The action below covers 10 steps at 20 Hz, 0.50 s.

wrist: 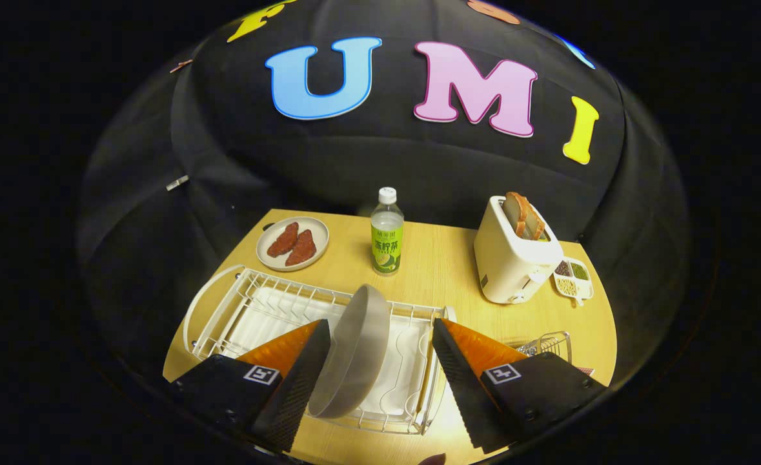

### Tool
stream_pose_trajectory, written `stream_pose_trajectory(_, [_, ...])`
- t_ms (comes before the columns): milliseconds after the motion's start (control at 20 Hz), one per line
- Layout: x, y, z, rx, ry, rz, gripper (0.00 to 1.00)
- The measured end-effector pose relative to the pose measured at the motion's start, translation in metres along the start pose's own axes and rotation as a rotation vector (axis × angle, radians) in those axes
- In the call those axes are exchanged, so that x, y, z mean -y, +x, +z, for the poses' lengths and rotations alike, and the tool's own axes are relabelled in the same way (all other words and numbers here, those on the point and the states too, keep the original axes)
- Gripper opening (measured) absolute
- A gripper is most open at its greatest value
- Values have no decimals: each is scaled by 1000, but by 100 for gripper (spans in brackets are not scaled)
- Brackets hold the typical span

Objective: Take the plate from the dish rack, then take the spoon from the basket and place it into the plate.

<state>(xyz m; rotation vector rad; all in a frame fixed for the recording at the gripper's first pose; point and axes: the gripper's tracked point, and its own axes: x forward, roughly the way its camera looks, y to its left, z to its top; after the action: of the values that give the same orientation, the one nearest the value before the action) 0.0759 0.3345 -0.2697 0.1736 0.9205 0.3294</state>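
1. We see the wooden table (438, 271) ending at the black booth wall behind and curving away on both sides. The white wire dish rack (251, 303) lies near its front edge, with one end close to the table's side edge.
2. Open table surface shows between the rack and the far row of things, and also between the rack and the toaster (509, 265).
3. We count one grey plate (354, 352) on edge in the rack, one small plate (293, 243) with two pieces of reddish-brown food, one bottle (386, 232) with a green label, one toaster holding two bread slices, one small divided dish (572, 278) beside it, and one wire basket (548, 345) behind one finger. We cannot make out the spoon in the basket.
4. The gripper (380, 361) is spread wide and holds nothing. The grey plate stands tilted between the fingers, its rim close against one finger; we cannot tell whether they touch. A clear gap separates it from the other finger.
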Motion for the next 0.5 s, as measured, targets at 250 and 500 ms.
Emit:
stream_pose_trajectory(250, [1,35,-34,-105,25,-93,74])
stream_pose_trajectory(500, [0,39,-32,-122,51,-180,35])
